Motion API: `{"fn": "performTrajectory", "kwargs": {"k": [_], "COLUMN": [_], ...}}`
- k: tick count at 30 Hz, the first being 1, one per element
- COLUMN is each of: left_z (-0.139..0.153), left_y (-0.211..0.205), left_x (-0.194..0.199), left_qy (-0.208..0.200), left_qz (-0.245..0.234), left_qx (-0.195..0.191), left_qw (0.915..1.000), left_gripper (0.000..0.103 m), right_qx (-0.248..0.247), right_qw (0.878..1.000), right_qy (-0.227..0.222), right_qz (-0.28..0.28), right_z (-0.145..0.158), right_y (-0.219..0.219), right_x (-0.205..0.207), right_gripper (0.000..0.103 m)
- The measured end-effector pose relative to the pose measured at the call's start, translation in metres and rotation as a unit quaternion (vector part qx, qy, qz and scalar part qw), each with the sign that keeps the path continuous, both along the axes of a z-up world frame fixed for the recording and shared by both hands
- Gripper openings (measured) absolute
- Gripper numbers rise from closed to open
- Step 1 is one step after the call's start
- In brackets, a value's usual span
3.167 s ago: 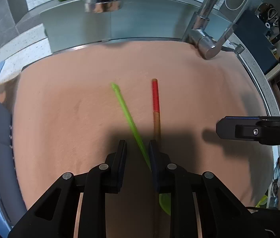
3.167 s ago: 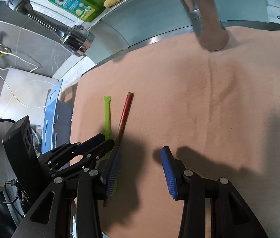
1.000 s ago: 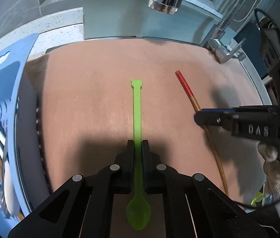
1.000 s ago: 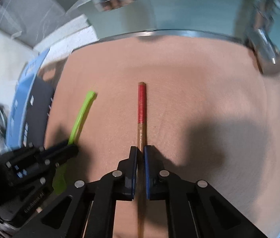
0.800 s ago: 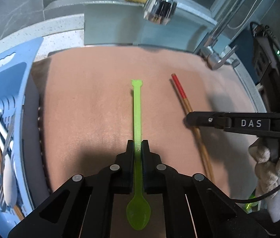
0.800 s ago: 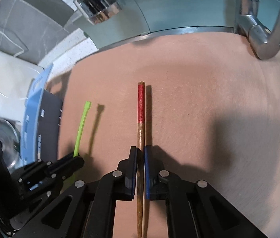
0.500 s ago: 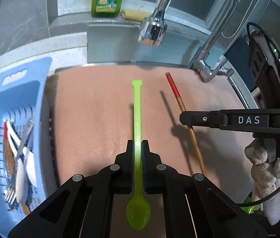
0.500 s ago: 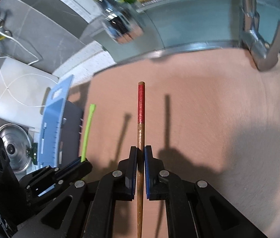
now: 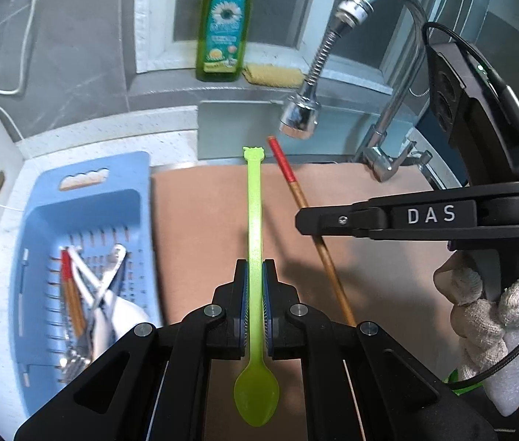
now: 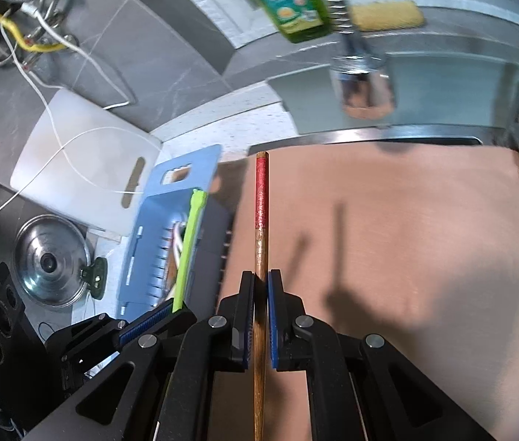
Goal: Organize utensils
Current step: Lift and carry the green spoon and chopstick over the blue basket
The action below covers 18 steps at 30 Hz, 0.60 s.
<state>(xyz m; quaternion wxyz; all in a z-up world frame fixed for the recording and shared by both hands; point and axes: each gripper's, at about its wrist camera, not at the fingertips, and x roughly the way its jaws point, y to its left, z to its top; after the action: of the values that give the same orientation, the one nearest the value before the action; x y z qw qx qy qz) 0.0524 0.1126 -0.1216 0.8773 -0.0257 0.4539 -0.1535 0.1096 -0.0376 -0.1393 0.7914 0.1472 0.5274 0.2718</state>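
Observation:
My left gripper [image 9: 254,272] is shut on a thin green plastic spoon [image 9: 254,220], handle pointing away and bowl toward the camera, held up above the tan mat [image 9: 200,228]. My right gripper [image 10: 260,282] is shut on a wooden chopstick with a red end [image 10: 261,198], also lifted off the mat [image 10: 425,257]. In the left wrist view the right gripper [image 9: 300,220] reaches in from the right with the chopstick [image 9: 285,169] crossing behind it. In the right wrist view the left gripper [image 10: 180,310] and its green spoon [image 10: 189,242] show at lower left. A blue utensil basket [image 9: 39,220] sits left of the mat.
The basket [image 10: 153,220] holds several utensils [image 9: 86,283], among them a red-ended chopstick. A faucet head [image 9: 300,117] hangs over the far edge of the mat. A green soap bottle [image 9: 222,25] and sponge [image 9: 272,73] stand on the back ledge. A pot lid [image 10: 52,261] and white cutting board [image 10: 86,161] lie left.
Both grippers have risen off the mat with the spoon and the chopstick in them, and have tilted up. The basket, ledge and faucet have come into fuller view.

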Motion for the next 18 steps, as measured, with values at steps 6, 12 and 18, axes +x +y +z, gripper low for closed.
{"fn": "performTrajectory", "kwargs": {"k": [6,12,18], "left_z": [0.0,-0.005,-0.013], "left_y": [0.032,0.085,0.13], "left_x": [0.0,0.001,0.002], "left_qy": [0.001,0.013,0.03], "left_qz": [0.021,0.068,0.113], "left_qx": [-0.016,-0.036,-0.06], "left_qw": [0.9997,0.997,0.9913], "left_gripper": [0.006,0.006,0.006], "right_qx": [0.002,0.02,0.034], "right_qw": [1.0,0.999,0.998], "right_qy": [-0.003,0.006,0.027], "right_qz": [0.021,0.04,0.054], "right_z": [0.006,0.007,-0.001], "right_y": [0.039,0.083,0.123], "right_x": [0.004,0.011,0.014], "right_gripper": [0.007,0.007,0.007]}}
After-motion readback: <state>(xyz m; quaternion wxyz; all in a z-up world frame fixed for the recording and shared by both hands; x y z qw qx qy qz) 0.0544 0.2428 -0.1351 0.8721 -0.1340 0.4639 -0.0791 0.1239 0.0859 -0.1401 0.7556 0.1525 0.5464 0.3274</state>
